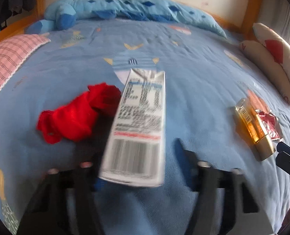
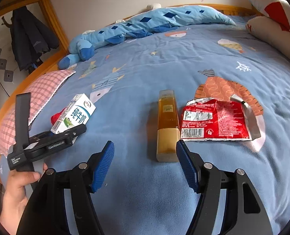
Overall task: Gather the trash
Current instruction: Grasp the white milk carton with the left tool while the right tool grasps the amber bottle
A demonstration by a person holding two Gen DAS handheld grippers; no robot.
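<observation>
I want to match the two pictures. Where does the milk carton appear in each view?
Left wrist view: the milk carton fills the centre, barcode side facing the camera.
Right wrist view: the same carton is at left of centre, beside the left claw.
Shared landmark: the amber bottle, lying on the blue bed cover to the carton's right.

— What lies under the right gripper (image 2: 145, 143)?
— A blue blanket (image 2: 145, 68) printed with fish, spread over the bed.
— And to its left?
— A pink checked pillow (image 2: 41, 92); beyond that, dark jackets (image 2: 31, 37) hang by the wooden bed frame (image 2: 52, 19).
— Far ahead?
— A long blue plush toy (image 2: 145, 23) stretches along the wall.
— To the right?
— Cream cushions (image 2: 272, 29) with red patches.
</observation>
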